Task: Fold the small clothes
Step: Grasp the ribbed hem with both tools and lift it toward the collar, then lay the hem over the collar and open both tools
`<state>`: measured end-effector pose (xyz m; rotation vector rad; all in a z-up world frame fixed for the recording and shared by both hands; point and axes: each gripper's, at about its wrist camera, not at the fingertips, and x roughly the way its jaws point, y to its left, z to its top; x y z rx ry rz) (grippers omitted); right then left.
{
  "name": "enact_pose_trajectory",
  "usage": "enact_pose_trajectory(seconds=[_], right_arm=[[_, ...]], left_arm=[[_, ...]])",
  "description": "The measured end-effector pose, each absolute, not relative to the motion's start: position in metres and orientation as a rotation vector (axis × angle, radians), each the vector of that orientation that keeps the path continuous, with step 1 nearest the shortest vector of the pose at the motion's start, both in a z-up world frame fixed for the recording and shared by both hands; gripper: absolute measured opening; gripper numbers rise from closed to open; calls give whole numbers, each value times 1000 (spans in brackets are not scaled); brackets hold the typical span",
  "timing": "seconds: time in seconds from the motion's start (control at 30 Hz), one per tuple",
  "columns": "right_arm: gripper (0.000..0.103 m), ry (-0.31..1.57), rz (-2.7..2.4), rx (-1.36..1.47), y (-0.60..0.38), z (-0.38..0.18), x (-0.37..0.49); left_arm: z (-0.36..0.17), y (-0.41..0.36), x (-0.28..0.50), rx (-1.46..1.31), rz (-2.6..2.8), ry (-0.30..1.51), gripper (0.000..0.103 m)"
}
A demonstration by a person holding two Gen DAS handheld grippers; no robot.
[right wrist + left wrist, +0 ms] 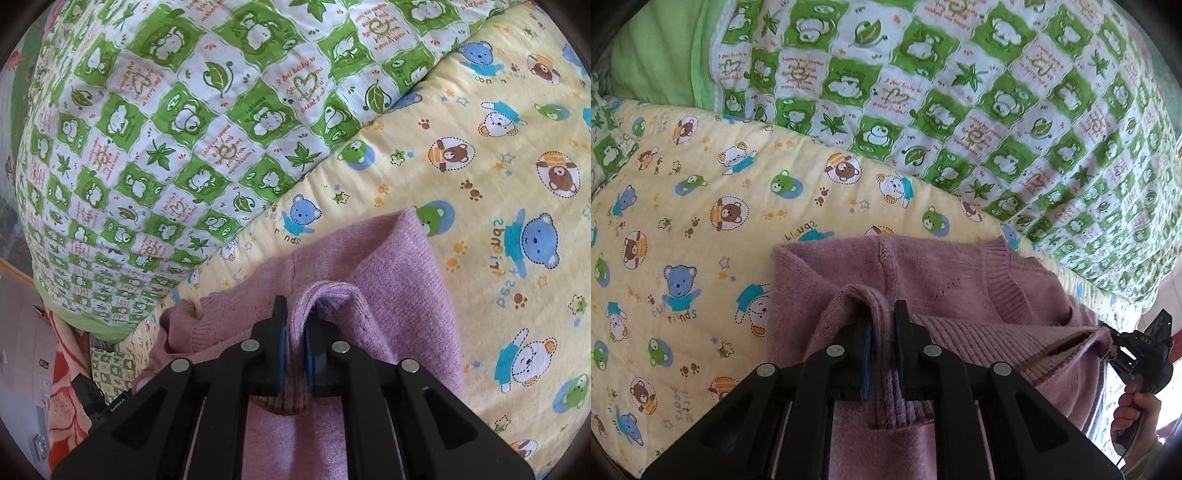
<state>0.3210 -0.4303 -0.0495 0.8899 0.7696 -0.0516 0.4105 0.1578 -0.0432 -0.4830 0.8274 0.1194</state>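
A soft mauve knitted sweater (945,280) (ribbed hem) lies on a yellow bear-print quilt (701,206); left gripper (882,325) and right gripper (295,321) each pinch a fold, seemingly its hem.

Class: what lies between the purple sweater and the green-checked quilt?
A strip of the yellow bear-print blanket separates the purple sweater from the green-checked quilt; both wrist views show it.

Yellow quilt (701,221): "little bears", "best friends". Green quilt (147,147): "I feel lucky to".
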Motion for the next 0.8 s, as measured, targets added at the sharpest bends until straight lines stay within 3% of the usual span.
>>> enact_pose_trajectory(seconds=[0.07, 0.13, 0.23, 0.33, 0.37, 0.6, 0.8], right_arm=[[12, 781, -52, 928, -432, -47, 319], [13, 755, -47, 941, -433, -40, 313], [24, 747, -44, 918, -428, -26, 304], [52, 693, -78, 854, -424, -8, 288], [55, 663, -90, 828, -422, 0, 281], [55, 647, 65, 640, -362, 18, 261], [39, 816, 317, 324, -267, -18, 271]], left_arm=[[-36, 159, 402, -486, 120, 817, 21], [-26, 161, 390, -467, 164, 788, 47], [-7, 169, 369, -466, 202, 728, 49], [7, 172, 349, -485, 198, 700, 49], [11, 169, 342, -486, 179, 696, 49], [-12, 76, 325, -385, -111, 809, 49], [-55, 8, 349, -203, -256, 924, 49]])
